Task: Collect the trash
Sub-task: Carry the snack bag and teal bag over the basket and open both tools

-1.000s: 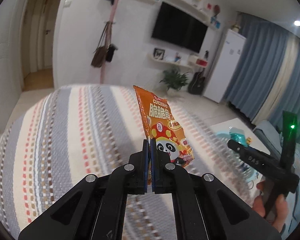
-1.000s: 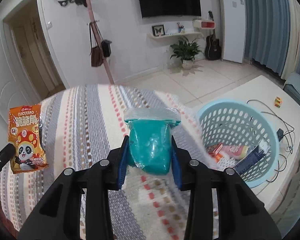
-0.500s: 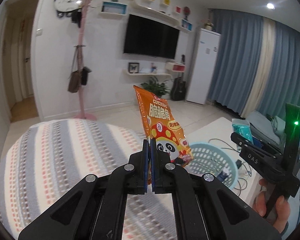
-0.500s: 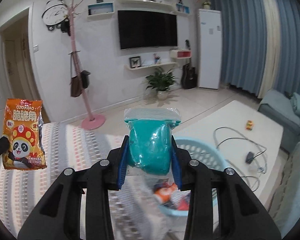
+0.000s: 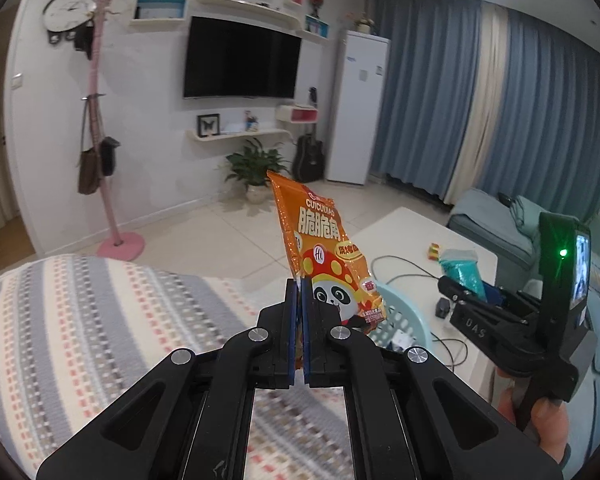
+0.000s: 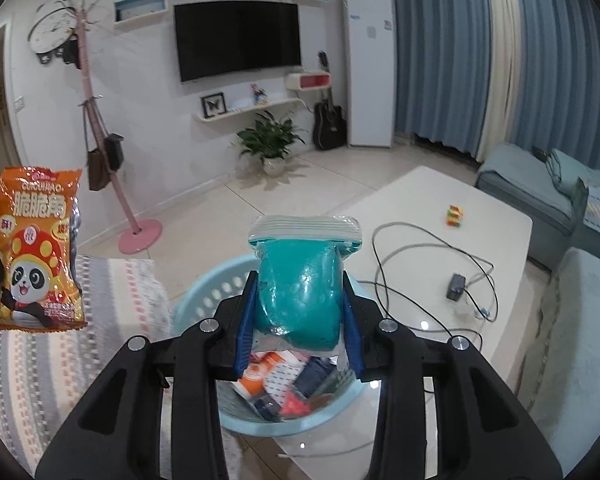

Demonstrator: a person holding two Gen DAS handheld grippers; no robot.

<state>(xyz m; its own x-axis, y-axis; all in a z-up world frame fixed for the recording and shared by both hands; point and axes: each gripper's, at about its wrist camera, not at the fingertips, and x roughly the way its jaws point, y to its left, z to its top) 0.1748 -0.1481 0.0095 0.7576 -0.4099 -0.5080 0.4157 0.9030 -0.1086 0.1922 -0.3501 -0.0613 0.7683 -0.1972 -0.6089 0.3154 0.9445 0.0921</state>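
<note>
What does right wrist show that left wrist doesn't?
Right wrist only: the basket's inside, with trash already lying in it, and the right gripper shut on the teal bag right over the basket.

Left wrist only: the left gripper clamped on the chip bag's lower edge, and the hand that holds the right gripper's handle.

Both: chip bag, teal bag, basket, white table with cable, striped rug, TV.
</note>
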